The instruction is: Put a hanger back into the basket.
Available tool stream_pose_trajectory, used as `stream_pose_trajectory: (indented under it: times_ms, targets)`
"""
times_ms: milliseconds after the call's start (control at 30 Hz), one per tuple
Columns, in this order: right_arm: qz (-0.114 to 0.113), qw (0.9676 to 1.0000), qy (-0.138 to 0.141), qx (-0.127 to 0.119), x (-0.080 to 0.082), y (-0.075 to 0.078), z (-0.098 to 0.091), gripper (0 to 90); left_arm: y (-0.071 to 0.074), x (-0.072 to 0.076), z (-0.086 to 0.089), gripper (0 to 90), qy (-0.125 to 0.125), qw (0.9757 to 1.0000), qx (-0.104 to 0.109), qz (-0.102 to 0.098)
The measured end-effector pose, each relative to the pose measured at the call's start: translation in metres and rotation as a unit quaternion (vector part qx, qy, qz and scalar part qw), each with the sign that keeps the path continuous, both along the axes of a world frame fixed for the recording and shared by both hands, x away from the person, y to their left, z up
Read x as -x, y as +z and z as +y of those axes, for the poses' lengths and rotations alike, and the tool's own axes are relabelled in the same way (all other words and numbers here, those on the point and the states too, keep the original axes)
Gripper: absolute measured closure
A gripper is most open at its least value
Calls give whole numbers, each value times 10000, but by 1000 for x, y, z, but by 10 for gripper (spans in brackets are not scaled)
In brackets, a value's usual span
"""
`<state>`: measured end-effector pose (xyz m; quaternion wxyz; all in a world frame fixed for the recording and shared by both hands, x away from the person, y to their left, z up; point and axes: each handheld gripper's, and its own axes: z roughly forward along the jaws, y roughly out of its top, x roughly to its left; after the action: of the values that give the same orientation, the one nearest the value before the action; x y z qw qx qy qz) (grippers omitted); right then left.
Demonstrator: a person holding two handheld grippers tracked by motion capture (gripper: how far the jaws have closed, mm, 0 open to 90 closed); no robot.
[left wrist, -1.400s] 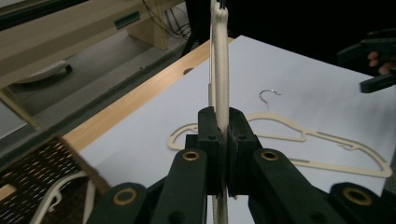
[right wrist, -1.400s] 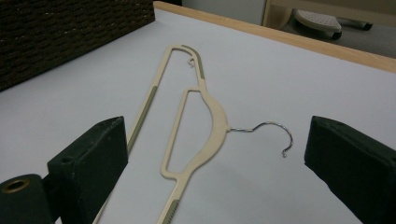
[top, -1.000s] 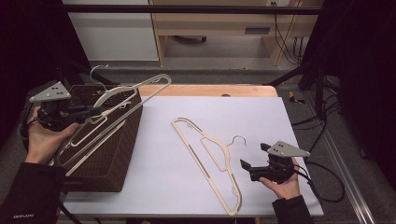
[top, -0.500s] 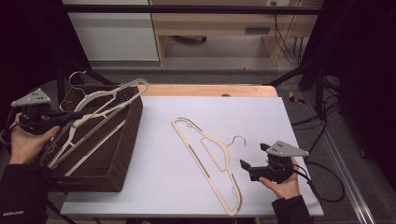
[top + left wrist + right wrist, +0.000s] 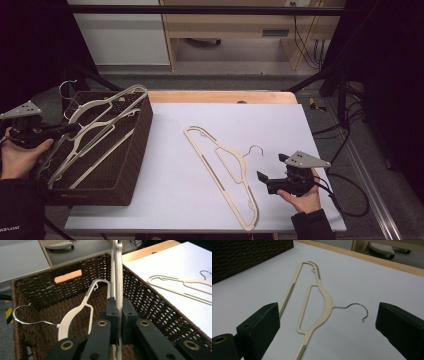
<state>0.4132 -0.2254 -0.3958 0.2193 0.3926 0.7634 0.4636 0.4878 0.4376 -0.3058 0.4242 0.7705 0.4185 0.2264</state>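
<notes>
My left gripper (image 5: 70,128) is shut on the thin bar of a cream hanger (image 5: 122,95), held at a slant over the brown wicker basket (image 5: 132,150). Along its jaws, the bar (image 5: 116,270) runs upright between the pads (image 5: 119,307). A cream shoulder with a metal hook (image 5: 27,321) shows beside it in the basket; whether that belongs to a second hanger I cannot tell. Another cream hanger (image 5: 236,164) lies flat on the white table. My right gripper (image 5: 271,167) rests open just right of that hanger's hook (image 5: 358,307), touching nothing.
The basket fills the table's left part, its far wall pierced by a handle slot (image 5: 68,276). A wooden strip (image 5: 220,96) edges the far side of the white tabletop (image 5: 270,125). Cables (image 5: 345,195) trail off to the right.
My left gripper has carried the hanger leftward and lower, down toward the basket. The right gripper and the hanger on the table have stayed put.
</notes>
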Motion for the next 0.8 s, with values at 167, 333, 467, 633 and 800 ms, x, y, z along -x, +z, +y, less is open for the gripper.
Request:
stream_pose_trajectory:
  times_ms: [167,333,467,633,800]
  targets:
    - [3,10000,3,2,0,0,0,57,-5,-2,-2,862,-38,9999,-28,132]
    - [21,10000,9,7,0,0,0,57,-21,-4,0,863,-1,9988,-120,469]
    - [46,10000,25,25,0,-1,0,58,-27,-4,5,863,41,9984,-159,541]
    - [81,10000,35,37,-1,-2,3,57,-36,-5,10,862,186,9963,-383,753]
    - [85,9999,35,45,-2,-2,2,57,-46,-9,4,861,-43,9954,-281,917]
